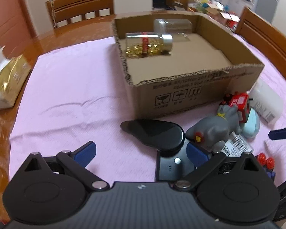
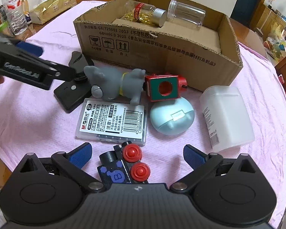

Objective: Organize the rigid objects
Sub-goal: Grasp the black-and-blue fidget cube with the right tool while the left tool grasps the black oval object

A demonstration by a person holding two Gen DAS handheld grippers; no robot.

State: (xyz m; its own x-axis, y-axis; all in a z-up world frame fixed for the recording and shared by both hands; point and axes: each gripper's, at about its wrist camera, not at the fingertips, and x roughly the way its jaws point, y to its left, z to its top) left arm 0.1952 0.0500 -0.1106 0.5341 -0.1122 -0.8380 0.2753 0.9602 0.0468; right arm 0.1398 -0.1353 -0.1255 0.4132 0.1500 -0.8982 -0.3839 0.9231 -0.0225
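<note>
On pink cloth (image 2: pixel 47 114) over the tabletop (image 1: pixel 47 40), a cardboard box (image 2: pixel 181 57) is sitting w/ two things lying on their sides inside: a clear bottle of gold capsules (image 2: pixel 143 14) w/ silver cap, and an empty clear jar (image 2: pixel 186 15) just beside it. Left hand-held gripper (image 1: pixel 141 152) is hovering low w/ blue pads spread wide, gripping nothing; a black stand w/ paddle-shaped top (image 1: pixel 156 135) is lying between its fingers, nearer the right pad. Right hand-held gripper (image 2: pixel 137 154) is also spread wide, holding nothing; a dark toy block w/ two red wheels (image 2: pixel 124 166) is lying between its pads, not touched by either. In front of the box, objs are crowding together: a grey toy animal (image 2: pixel 114 82) is lying partly on a flat clear case w/ barcode label (image 2: pixel 112 122); a red-and-green toy block (image 2: pixel 162 87) is resting against a pale blue round case (image 2: pixel 171 120); a frosted white container (image 2: pixel 226 118) is lying on its side just beside them. Gold packet (image 2: pixel 47 7) and water bottles (image 2: pixel 13 9) are standing well apart at far left.
</note>
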